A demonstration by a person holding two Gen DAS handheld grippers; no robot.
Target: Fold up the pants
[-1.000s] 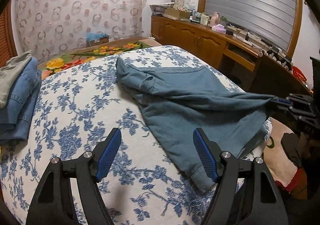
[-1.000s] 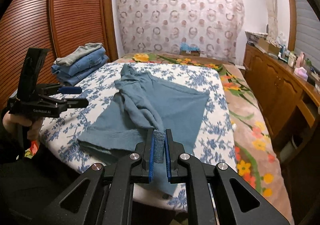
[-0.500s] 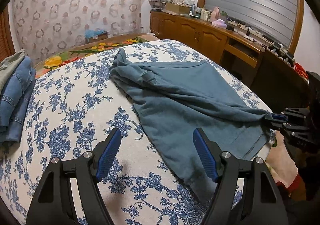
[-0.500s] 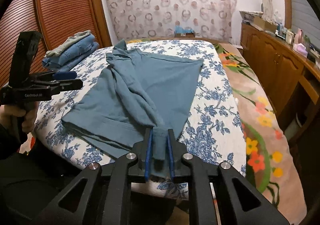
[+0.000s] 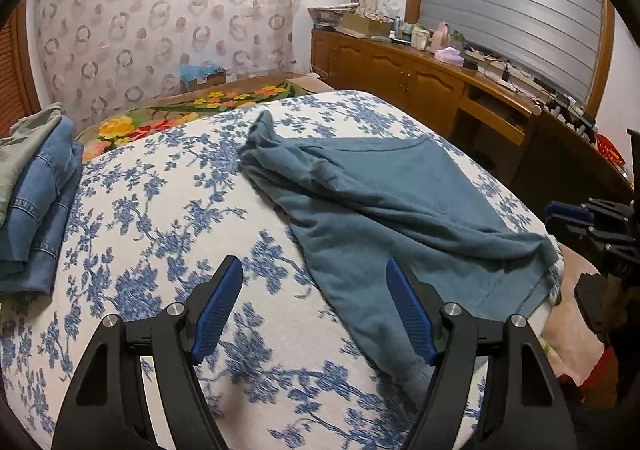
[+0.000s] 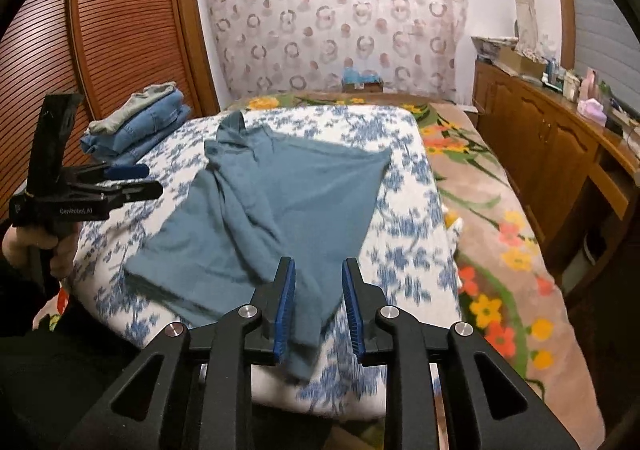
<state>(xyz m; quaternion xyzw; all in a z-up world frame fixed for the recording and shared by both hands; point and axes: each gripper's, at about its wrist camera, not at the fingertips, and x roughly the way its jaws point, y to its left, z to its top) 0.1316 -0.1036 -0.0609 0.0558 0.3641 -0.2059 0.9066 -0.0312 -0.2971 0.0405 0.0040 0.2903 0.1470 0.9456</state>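
The teal pants (image 5: 384, 205) lie spread on the blue-flowered bed cover (image 5: 168, 217), one leg ridged across the middle and the hem hanging over the near edge. They also show in the right wrist view (image 6: 280, 209). My left gripper (image 5: 316, 310) is open and empty, above the cover just left of the pants. It also shows in the right wrist view (image 6: 132, 181). My right gripper (image 6: 318, 302) is open over the pants' near hem, holding nothing. It also shows in the left wrist view (image 5: 568, 213).
A stack of folded jeans (image 6: 140, 125) lies at the bed's far left corner, seen too in the left wrist view (image 5: 36, 185). A wooden cabinet (image 6: 552, 137) with clutter runs along the right wall. A louvred wardrobe (image 6: 120, 29) stands on the left.
My right gripper opened and let go of the pants' hem, which dropped onto the bed edge. My left gripper stayed open and shifted slightly.
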